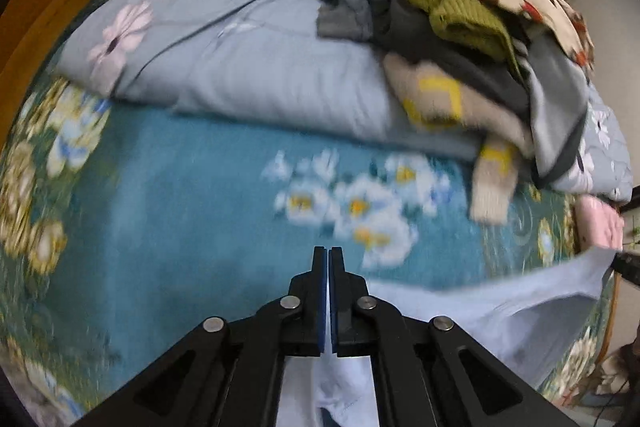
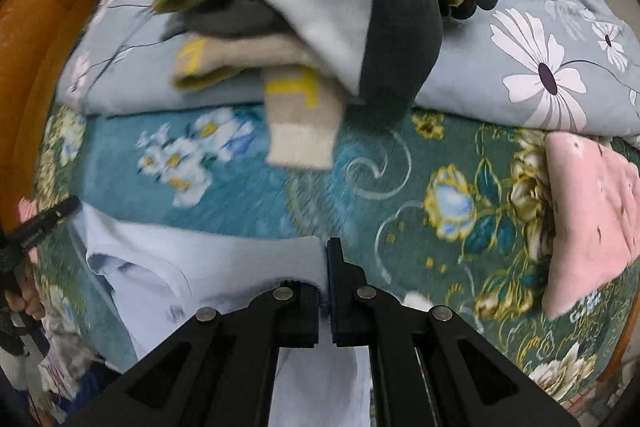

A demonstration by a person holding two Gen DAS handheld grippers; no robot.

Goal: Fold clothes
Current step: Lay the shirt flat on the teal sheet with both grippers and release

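Left gripper (image 1: 328, 251): jaws closed on pale blue garment (image 1: 500, 311), cloth pinched between the pads and trailing rightward.
Pale blue garment: stretched between both claws above teal floral bedspread (image 1: 192, 187), neckline showing, not yet folded flat.
Right gripper (image 2: 326, 247): jaws closed on the same garment's edge.
Beyond: unsorted clothes pile (image 1: 480, 27) heaped on grey-blue quilt (image 1: 224, 39), none visibly folded.
Far right: pink cushion (image 2: 592, 227).
Progress, judged: bulk of folding remaining.
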